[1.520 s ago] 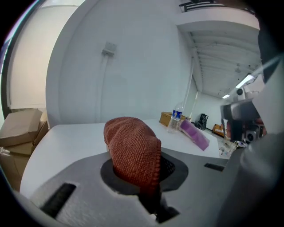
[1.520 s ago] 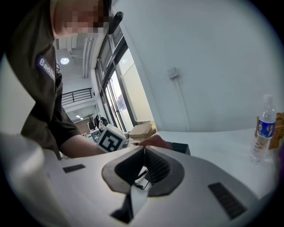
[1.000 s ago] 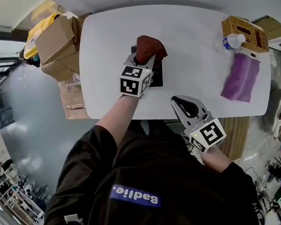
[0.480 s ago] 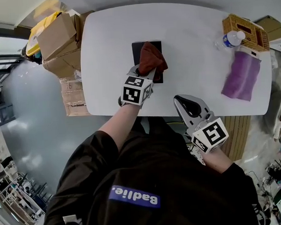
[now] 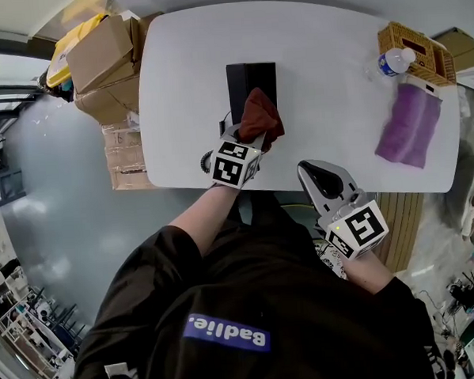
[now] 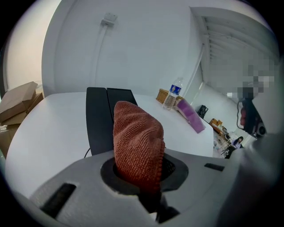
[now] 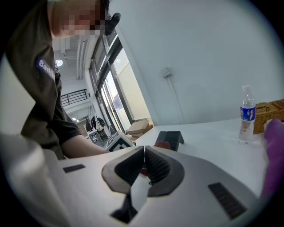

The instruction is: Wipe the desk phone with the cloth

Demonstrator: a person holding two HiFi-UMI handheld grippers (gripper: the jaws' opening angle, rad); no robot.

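Note:
A black desk phone [image 5: 250, 83] lies flat at the middle of the white table [image 5: 334, 69]; it also shows as a black slab [image 6: 103, 119] in the left gripper view and small [image 7: 171, 137] in the right gripper view. My left gripper [image 5: 250, 133] is shut on a rust-red cloth [image 5: 260, 118], which bunches up between the jaws [image 6: 137, 146] and rests over the phone's near end. My right gripper [image 5: 322, 177] hangs shut and empty off the table's near edge, to the right of the phone [image 7: 143, 165].
A purple cloth [image 5: 408, 127] lies at the table's right, beside a water bottle [image 5: 390, 61] and a wicker basket [image 5: 417, 50]. Cardboard boxes [image 5: 104, 65] are stacked off the table's left edge. The person's dark shirt fills the lower head view.
My left gripper has drawn the red cloth along the phone toward the near table edge, uncovering the phone's far part. The right gripper has barely moved.

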